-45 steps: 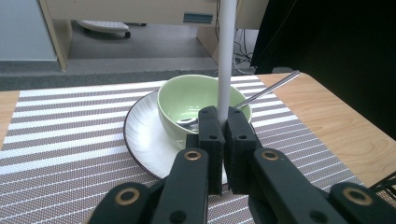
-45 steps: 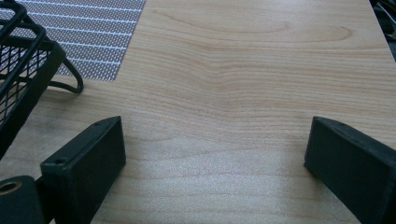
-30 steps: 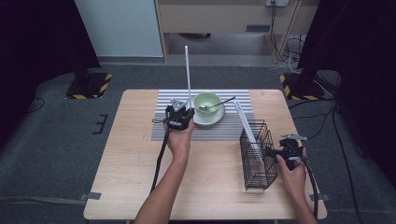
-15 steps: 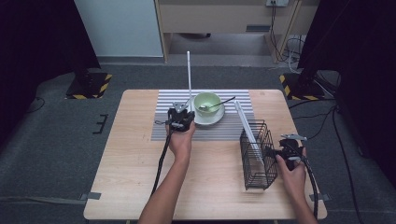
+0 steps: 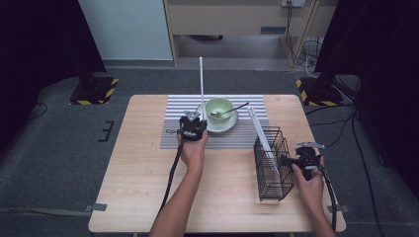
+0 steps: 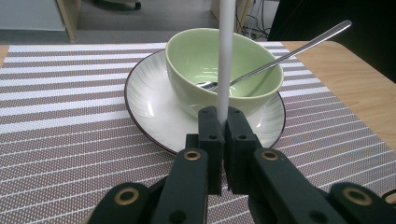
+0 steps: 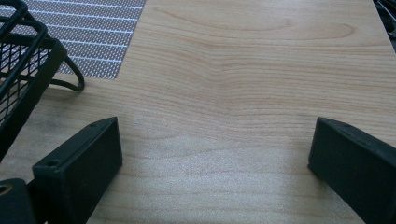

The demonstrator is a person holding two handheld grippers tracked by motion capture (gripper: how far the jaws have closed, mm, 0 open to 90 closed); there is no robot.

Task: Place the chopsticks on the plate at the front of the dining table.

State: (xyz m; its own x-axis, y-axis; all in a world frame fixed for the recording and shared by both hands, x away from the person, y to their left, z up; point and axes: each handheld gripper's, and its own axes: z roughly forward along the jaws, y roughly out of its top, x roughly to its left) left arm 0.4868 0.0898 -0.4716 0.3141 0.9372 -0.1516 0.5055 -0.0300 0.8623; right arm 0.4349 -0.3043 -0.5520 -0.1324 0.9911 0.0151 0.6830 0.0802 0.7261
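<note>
The left tongs (image 6: 223, 122) clamp an upright white rod (image 6: 225, 60) just before the bowl (image 6: 224, 65) (spoon inside); the right tongs (image 7: 212, 158) gape empty over the worktop (image 7: 243, 70), beside the basket (image 7: 23, 60).

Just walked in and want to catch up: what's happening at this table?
A person works with two handheld grippers. The left gripper is shut on a white stick, upright beside a green bowl with a spoon on a plate. The right gripper is open beside a black wire basket with another white stick.
</note>
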